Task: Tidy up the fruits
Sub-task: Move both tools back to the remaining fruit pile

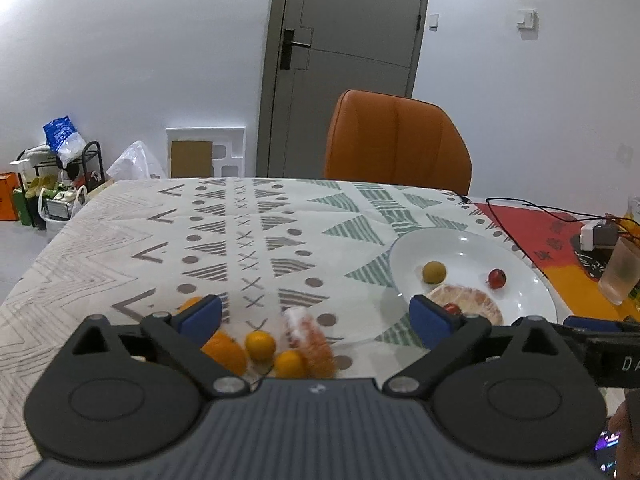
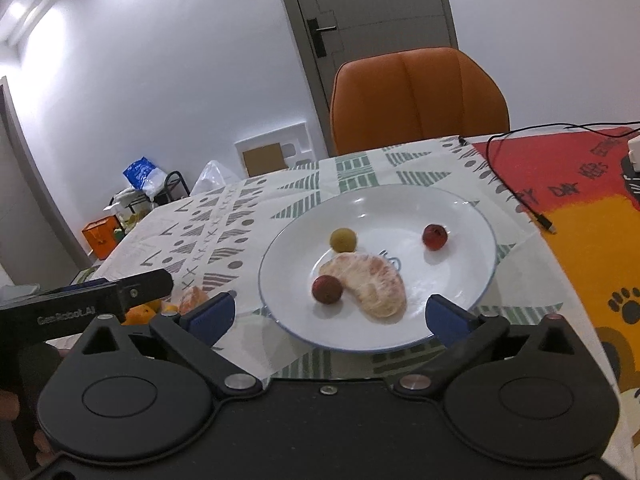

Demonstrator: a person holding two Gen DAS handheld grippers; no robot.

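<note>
A white plate (image 2: 472, 216) holds a peeled pomelo segment (image 2: 370, 282), a yellow-green round fruit (image 2: 343, 239) and two small red fruits (image 2: 327, 289) (image 2: 435, 236). My right gripper (image 2: 328, 312) is open and empty just in front of the plate. My left gripper (image 1: 316, 316) is open and empty above a cluster on the cloth: small oranges (image 1: 260, 345), an orange piece (image 1: 226, 352) and a peeled citrus segment (image 1: 310, 338). The plate (image 1: 516, 256) also shows in the left wrist view, to the right of that gripper.
An orange chair (image 1: 396, 140) stands behind the table. A black cable (image 2: 516, 184) runs over the red and orange mat (image 2: 560, 172) at the right. A plastic cup (image 1: 620, 272) and a white charger (image 1: 596, 236) sit at the far right.
</note>
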